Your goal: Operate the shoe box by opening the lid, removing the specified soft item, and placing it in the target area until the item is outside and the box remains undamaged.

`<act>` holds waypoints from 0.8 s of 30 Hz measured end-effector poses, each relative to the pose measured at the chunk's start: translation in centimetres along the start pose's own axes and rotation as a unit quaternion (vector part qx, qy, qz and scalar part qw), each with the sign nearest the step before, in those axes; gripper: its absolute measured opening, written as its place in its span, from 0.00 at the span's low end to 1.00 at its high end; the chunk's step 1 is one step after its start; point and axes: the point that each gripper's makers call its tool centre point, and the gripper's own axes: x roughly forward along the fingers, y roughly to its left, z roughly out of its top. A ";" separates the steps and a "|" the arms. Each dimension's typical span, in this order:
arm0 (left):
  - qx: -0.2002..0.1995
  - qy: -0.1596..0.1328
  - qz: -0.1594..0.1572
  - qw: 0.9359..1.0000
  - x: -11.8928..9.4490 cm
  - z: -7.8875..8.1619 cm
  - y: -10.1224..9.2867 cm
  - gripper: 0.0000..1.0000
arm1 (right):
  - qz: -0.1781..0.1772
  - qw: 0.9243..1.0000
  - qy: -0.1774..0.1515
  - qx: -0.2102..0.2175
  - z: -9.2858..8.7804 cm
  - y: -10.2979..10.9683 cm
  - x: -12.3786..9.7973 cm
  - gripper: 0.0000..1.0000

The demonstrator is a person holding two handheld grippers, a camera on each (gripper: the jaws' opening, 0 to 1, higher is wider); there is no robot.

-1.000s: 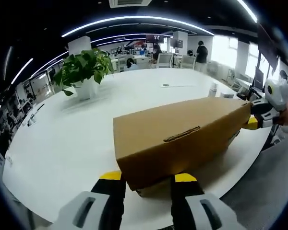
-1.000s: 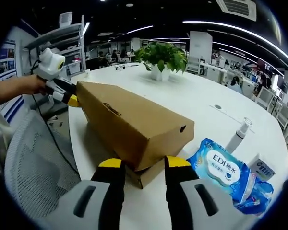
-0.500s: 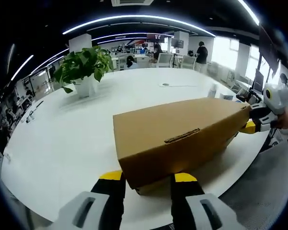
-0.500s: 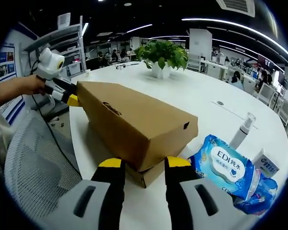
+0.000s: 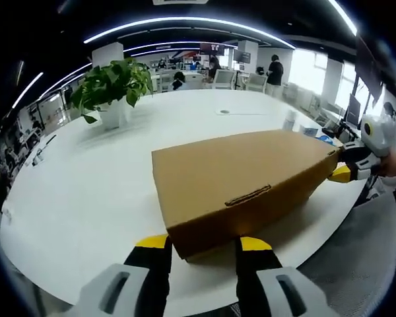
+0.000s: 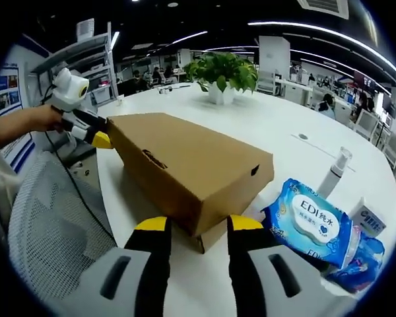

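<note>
Office, white round surface [image 5: 86, 191]: shoe box [image 5: 241, 181] lies near its edge, lid down.
Your left gripper [image 5: 201, 246] and right gripper [image 6: 190, 228] straddle opposite ends, fingers apart, unclamped. Lift unevenly and you may crease the lid or push the box off.

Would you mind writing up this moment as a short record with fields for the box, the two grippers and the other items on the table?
shoe box: brown cardboard, lid on, lying on the white table
left gripper: open, jaws at one end of the box
right gripper: open, jaws at the opposite end
wet wipes pack: blue, beside the box
spray bottle: upright behind the wipes
potted plant: farther back on the table
</note>
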 end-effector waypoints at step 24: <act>0.007 0.008 -0.004 1.000 -1.0 -0.5 0.1 0.40 | 0.006 1.000 0.019 0.004 -1.0 0.4 -1.2 0.33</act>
